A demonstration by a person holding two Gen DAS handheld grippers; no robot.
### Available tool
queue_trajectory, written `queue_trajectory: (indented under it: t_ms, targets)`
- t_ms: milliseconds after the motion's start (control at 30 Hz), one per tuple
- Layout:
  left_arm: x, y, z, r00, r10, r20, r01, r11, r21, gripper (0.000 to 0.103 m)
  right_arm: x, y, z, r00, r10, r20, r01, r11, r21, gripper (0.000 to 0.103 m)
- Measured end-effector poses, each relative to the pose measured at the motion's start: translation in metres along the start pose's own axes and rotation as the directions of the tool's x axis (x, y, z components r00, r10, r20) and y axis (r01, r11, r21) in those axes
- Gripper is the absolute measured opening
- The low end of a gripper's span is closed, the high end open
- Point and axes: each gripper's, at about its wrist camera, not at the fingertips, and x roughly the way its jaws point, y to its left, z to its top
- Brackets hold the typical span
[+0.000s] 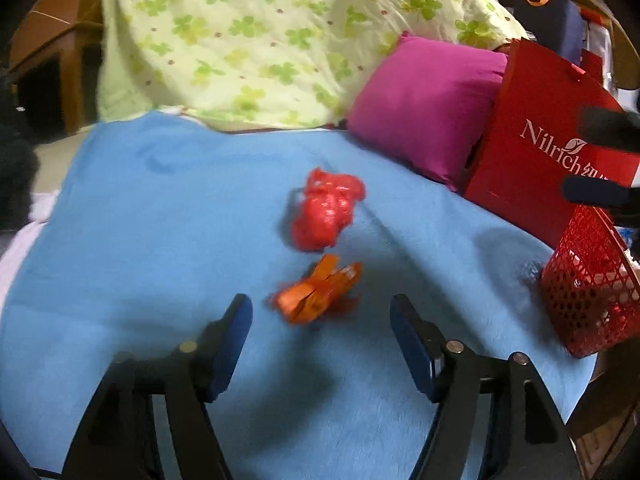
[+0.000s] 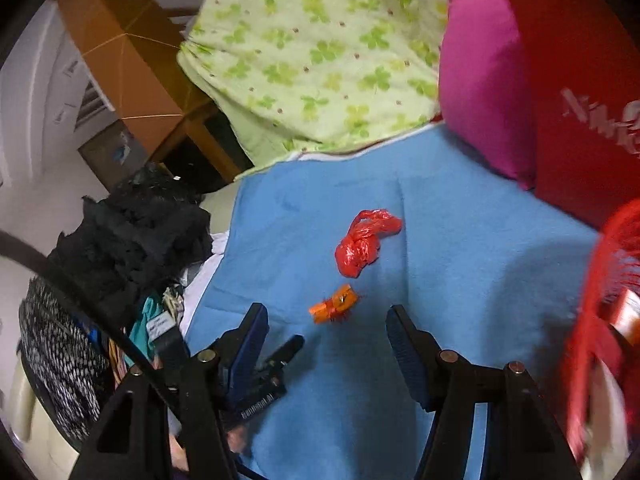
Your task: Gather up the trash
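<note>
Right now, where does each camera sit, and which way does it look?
Left wrist: on the left gripper, looking down over the blue blanket at the orange wrapper and red bag; own open fingers show.
Right wrist: on the right gripper, looking the same way; own open fingers show, with the left gripper's tip beside them.
Shared: blanket, wrapper, bag, pink pillow, red basket.

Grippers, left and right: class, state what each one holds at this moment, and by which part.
Nothing is held. The left gripper and right gripper both have open, empty jaws; the orange wrapper and red plastic wad lie untouched on the blue blanket.
</note>
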Motion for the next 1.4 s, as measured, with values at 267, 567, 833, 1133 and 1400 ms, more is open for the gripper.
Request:
queue_trajectory:
  t_ms: [267, 567, 833, 1133, 1400]
  targets:
    - [0.046, 0.008, 0.007, 0.996, -0.022, -0.088, 0.021, 1.000, -0.012, 0.072, 0.122, -0.024, 0.060, 0.984, 0.016, -0.177, 0.010, 0.989, 0.145, 0.066]
    - [0.061, 0.018, 0.004, 0.983, -0.067, -0.173, 0.060, 0.997, -0.046, 0.041, 0.223, -0.043, 0.071, 0.951, -0.055, -0.303, 0.133, 0.961, 0.242, 0.066]
    - [0.047, 0.011, -0.001, 0.989, -0.028, -0.146, 0.026, 1.000, -0.015, 0.039, 0.192, -0.034, 0.061, 0.964, -0.126, -0.234, 0.165, 0.975, 0.151, 0.037]
    - [-0.055, -0.003, -0.011, 0.984, 0.170, -0.043, -0.172, 0.984, -0.038, 0.039, 0.027, 0.000, 0.029, 0.992, -0.125, 0.005, 0.125, 0.992, -0.003, 0.037]
    - [-0.179, -0.056, 0.001, 0.937, 0.326, 0.122, -0.327, 0.945, -0.015, 0.039, -0.107, 0.040, -0.032, 0.977, -0.090, 0.192, 0.114, 0.986, -0.119, 0.037]
